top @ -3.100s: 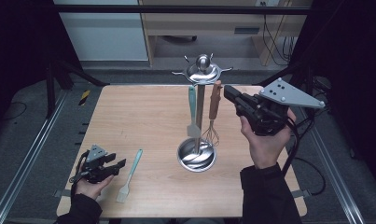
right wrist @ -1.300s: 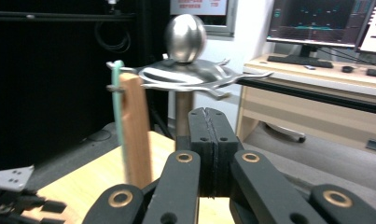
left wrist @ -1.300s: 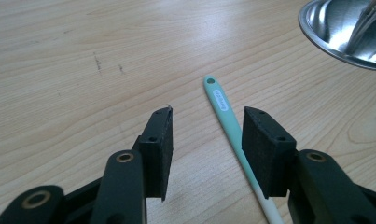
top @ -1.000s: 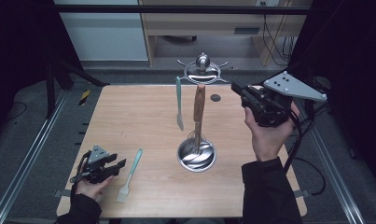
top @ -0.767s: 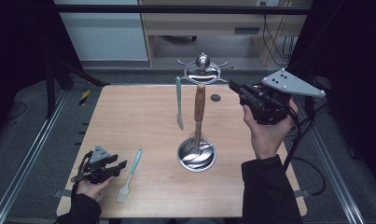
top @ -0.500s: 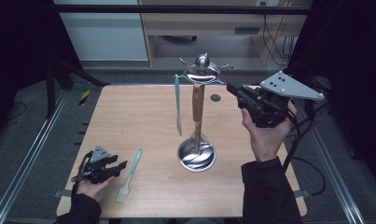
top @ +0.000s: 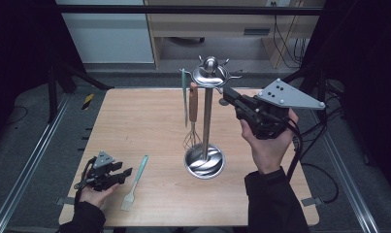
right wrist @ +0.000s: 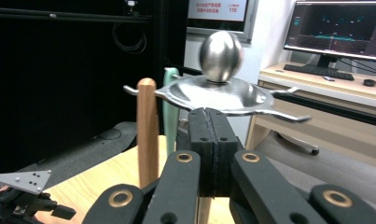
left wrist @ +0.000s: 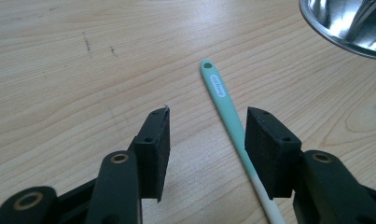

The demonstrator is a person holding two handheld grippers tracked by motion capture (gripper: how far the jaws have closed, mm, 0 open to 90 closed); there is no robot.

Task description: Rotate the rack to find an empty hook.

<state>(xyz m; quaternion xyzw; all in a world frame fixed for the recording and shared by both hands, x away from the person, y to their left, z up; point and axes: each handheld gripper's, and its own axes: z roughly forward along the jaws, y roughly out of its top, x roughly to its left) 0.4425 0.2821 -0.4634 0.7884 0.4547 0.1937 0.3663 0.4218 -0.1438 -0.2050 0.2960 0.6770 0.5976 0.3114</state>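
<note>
Spatula [left wrist: 225, 109] flat, mint handle toward stand base [top: 204, 162], between opening left gripper [left wrist: 206, 140] jaws, seemingly untouched; right gripper [right wrist: 209, 128] jaws closed, empty.

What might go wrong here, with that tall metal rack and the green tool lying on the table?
1. The right gripper, jaws shut, sits against the rack's top disc; a harder nudge might tip the rack or swing the hanging whisk off its hook.
2. The left gripper, whose jaws have just been opening, straddles the green spatula without pressing it. The handle lies near one pad, so closing might push it aside instead of gripping it.
</note>
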